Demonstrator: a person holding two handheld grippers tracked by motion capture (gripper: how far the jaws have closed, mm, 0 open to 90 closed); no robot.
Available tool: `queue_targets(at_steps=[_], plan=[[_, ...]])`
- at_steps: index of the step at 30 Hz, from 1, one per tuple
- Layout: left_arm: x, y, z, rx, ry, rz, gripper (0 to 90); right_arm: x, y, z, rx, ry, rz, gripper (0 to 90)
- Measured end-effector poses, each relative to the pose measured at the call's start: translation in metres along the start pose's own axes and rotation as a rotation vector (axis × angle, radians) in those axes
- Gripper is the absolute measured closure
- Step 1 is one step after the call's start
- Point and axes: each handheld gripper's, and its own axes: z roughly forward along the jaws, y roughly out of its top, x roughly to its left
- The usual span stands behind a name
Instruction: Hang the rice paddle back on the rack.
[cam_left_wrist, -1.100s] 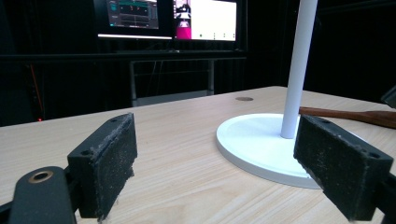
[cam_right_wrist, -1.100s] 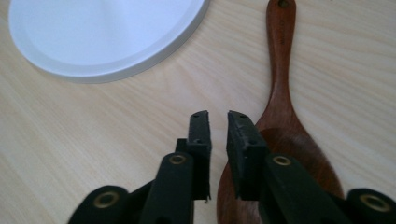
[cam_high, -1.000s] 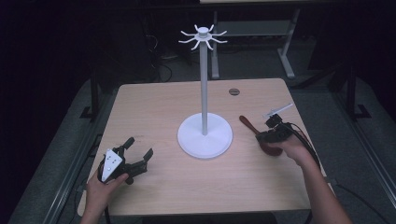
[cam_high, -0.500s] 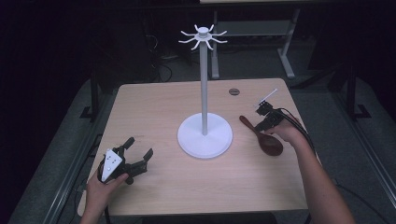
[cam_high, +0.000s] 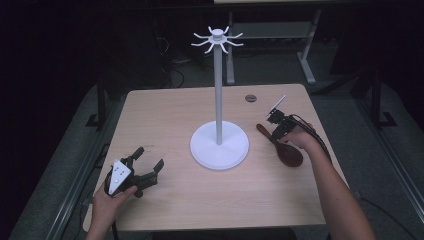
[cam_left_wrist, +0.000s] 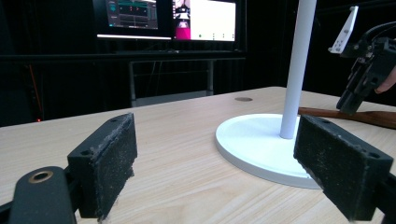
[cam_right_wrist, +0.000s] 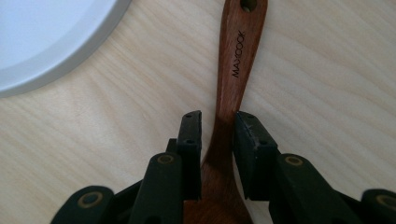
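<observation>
High view, near edge first: left tool (cam_high: 150, 157) sits low by the near-left corner of the light wooden counter (cam_high: 165, 115), hand wrapped round its body, jaws spread wide with nothing between them, aimed level across at the stand. It is well apart from the work.

Right side, about midway along the right edge: dark brown wooden spoon (cam_high: 291, 155) lies flat on the counter. Long axis runs diagonal, bowl toward the near-right, handle end toward the far-left, ending just beside the stand base but not touching it.

Right tool (cam_high: 274, 137) is the near one by a long way. The forearm comes in from the near-right corner, hand above the bowl, tool pitched steeply down onto the handle neck just past the bowl.

Right gripper view: jaws straddle the handle, tool roughly in line with the spoon's axis, handle running straight away to the hanging hole at its tip. One pad looks to be touching the wood and a slim gap shows at the other, so I read it as not clamped yet. Spoon not lifted.

Next move likely turns on squeezing square across that narrow neck.

Farther in, centre: white round-based hook stand (cam_high: 220, 147), upright, hooks empty. Small dark disc (cam_high: 250, 98) sits near the far edge.
</observation>
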Motion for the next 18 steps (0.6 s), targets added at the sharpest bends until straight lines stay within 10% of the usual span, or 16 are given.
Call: queue_targets(at_steps=[18], plan=[[0.0002, 0.0, 0.0002, 0.001, -0.001, 0.0, 12.9, -0.0045, 0.0023, 0.0112, 0.03, 0.006, 0.028, 74.3]])
